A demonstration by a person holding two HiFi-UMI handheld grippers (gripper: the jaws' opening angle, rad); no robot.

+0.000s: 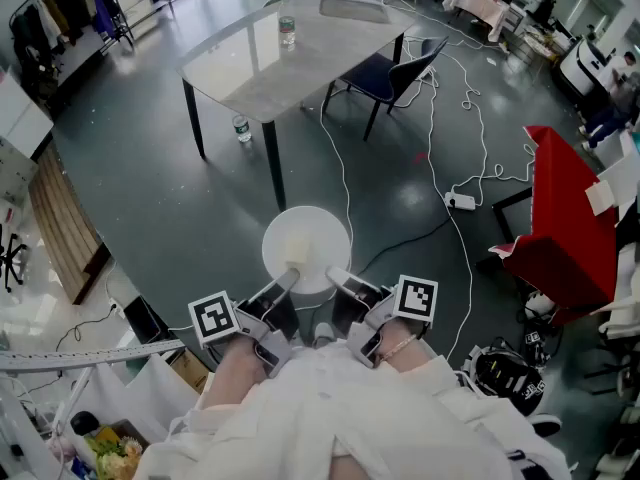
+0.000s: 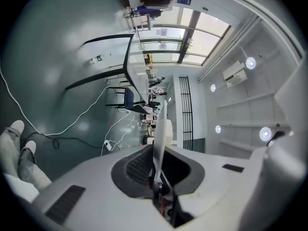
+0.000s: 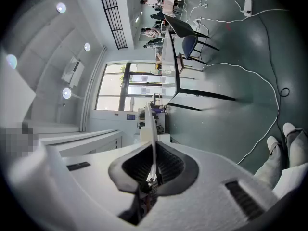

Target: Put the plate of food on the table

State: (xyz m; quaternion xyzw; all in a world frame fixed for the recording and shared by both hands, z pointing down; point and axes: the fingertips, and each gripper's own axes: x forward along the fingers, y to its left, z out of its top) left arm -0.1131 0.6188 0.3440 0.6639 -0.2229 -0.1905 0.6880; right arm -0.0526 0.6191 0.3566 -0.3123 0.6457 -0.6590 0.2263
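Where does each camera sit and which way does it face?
Head view: on the person's head, looking steeply down at the plate and table; forearms, left gripper and right gripper show.
Left gripper view: on that gripper, rolled sideways, looking along jaws shut on the plate rim toward the table; shoes show.
Right gripper view: the same, mirrored.
Shared: plate and table appear in all.

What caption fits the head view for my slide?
Left tool and right tool hold a white plate, gray table ahead.
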